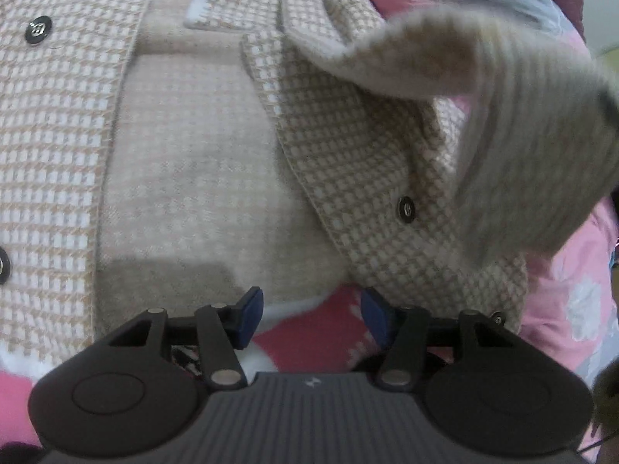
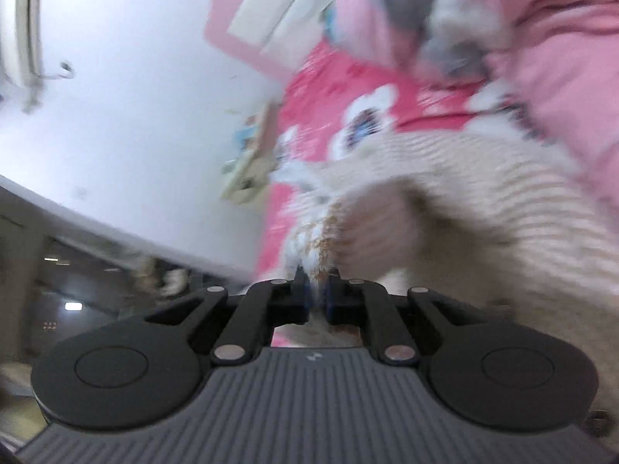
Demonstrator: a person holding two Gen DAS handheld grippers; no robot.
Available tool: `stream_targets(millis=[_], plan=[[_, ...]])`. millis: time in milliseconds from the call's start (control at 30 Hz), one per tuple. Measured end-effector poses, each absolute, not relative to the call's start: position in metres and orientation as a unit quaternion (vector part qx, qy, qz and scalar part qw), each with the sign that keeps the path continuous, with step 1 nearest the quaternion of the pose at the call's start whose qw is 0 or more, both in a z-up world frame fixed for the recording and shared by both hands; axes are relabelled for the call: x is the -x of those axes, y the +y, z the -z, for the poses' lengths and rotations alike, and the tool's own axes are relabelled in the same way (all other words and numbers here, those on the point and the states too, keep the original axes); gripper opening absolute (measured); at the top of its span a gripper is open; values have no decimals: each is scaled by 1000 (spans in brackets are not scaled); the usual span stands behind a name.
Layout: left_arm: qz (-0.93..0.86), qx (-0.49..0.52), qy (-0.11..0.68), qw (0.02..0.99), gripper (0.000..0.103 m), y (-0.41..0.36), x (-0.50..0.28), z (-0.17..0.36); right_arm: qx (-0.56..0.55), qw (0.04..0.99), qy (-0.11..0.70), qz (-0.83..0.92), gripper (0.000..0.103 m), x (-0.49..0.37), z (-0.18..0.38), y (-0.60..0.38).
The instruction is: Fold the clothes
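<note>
Pink bedspread [image 1: 317,344] under houndstooth jacket [image 1: 185,162]. R gripper [image 2: 318,284] jaws clenched on sleeve [image 1: 534,147], folding inward; L gripper [image 1: 311,311] jaws released. Next: lay sleeve flat.

The left gripper [image 1: 312,315] points steeply downward, its jaws apart and empty. The right gripper [image 2: 318,290] points nearly level, jaws pinched on the jacket [image 2: 445,232] fabric toward 12 o'clock.

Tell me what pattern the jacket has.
A beige-and-white houndstooth check on the jacket, clearest in the left wrist view.

The jacket [image 1: 185,154] lies spread on the blanket [image 1: 321,336].
</note>
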State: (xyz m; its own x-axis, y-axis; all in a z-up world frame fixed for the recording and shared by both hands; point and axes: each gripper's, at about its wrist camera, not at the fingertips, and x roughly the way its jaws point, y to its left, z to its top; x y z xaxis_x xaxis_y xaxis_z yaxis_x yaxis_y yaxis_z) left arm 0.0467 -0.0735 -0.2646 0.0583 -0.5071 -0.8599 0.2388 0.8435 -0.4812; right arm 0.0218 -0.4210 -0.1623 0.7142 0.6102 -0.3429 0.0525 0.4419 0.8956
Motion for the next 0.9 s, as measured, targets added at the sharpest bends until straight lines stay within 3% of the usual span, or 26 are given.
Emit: stream_targets(millis=[100,200,267,300,333,467,633,767,900], plan=[[258,102,635,721,57,-80,-47,265,-532,778,262,-207,6,-63,123,-453],[262,104,629,724,57,-86,-49,265,-571,799,131,-131,7,-92,86,-527],[266,106,631,721,58,-89,-50,267,-599,796,74,-31,19,-95,89,-582],[268,107,635,717,58,-90,-50,269,-613,787,77,13,37,-90,97,-600],[270,108,638,713,58,-92,-50,271,-625,775,84,53,45,-83,104,-616],[275,110,652,698,58,-100,-48,286,-605,789,77,67,52,-21,121,-619],[277,107,660,690,57,-109,-48,294,-480,868,125,9,52,42,113,-579],[299,30,644,703,55,-118,-37,285,-286,908,286,-113,48,41,121,-509],[335,-67,613,713,51,-124,-15,271,-94,864,445,-217,26,32,174,-420]])
